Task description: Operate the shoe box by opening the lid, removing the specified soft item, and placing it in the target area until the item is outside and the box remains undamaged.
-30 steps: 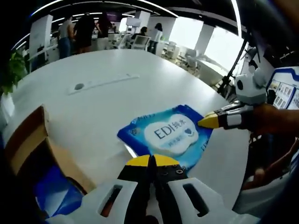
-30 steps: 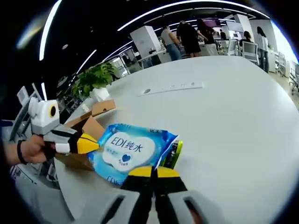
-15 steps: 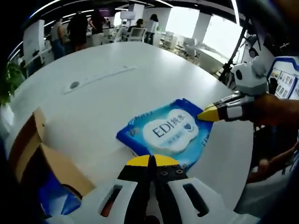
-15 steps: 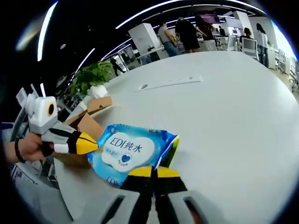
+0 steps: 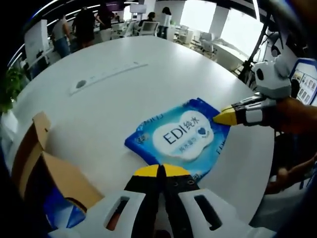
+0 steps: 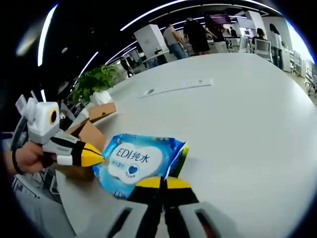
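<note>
Right now both grippers clamp the same blue wipes pack, each from an opposite edge. Along the left gripper view, the left gripper has its 2 yellow-tipped jaws pressed together with no gap, and the pack's near edge sits right at those tips, the pack spreading forward and away from them over the white table. At the pack's far right corner the right gripper comes in from the side, its yellow tips closed on that edge, with a hand behind it.

From the right gripper view, the right gripper likewise shows 2 jaws clenched tight, the pack starting at their tips and lying just ahead and to the left. The left gripper pinches the pack's far left edge, held by a hand.

Left of the left gripper's jaws stands the open cardboard shoe box, flaps up, apart from the pack; something blue shows inside it. Beyond the pack a long white strip lies on the table.
</note>
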Motion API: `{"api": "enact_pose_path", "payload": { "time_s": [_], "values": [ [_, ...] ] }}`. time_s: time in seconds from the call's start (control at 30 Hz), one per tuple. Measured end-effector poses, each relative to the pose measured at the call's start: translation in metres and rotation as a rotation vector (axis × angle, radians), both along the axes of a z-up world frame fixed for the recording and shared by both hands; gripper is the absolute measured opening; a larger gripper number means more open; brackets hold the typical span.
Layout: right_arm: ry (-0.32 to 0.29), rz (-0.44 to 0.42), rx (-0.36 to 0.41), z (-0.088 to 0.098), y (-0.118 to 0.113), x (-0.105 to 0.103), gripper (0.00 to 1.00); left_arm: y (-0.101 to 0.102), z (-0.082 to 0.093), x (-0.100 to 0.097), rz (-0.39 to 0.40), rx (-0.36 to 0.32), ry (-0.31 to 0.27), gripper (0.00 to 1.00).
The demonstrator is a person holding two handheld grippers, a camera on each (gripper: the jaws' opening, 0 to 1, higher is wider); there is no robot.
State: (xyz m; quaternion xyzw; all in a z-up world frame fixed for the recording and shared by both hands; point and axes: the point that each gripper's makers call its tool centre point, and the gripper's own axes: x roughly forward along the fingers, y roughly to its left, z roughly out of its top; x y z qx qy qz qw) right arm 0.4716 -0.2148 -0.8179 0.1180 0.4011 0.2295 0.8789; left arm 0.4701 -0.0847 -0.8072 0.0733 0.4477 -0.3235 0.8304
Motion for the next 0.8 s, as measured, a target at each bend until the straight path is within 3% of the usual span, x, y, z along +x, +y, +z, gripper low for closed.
{"api": "enact_pose_path", "payload": {
  "time_s": [0.17, 0.43, 0.8],
  "values": [
    [0.005, -0.012, -0.004, -0.001, -0.001, -0.001, 0.0, 0.001, 0.0, -0.002, -0.001, 0.013, 0.002, 0.0],
    [0.01, -0.043, -0.022, 0.0, -0.006, -0.006, 0.02, 0.004, 0.004, -0.006, 0.023, 0.027, 0.011, 0.1],
    [-0.022, -0.117, -0.036, 0.013, -0.018, -0.022, 0.11, 0.014, 0.029, -0.014, 0.099, -0.057, -0.004, 0.19]
  ]
}}
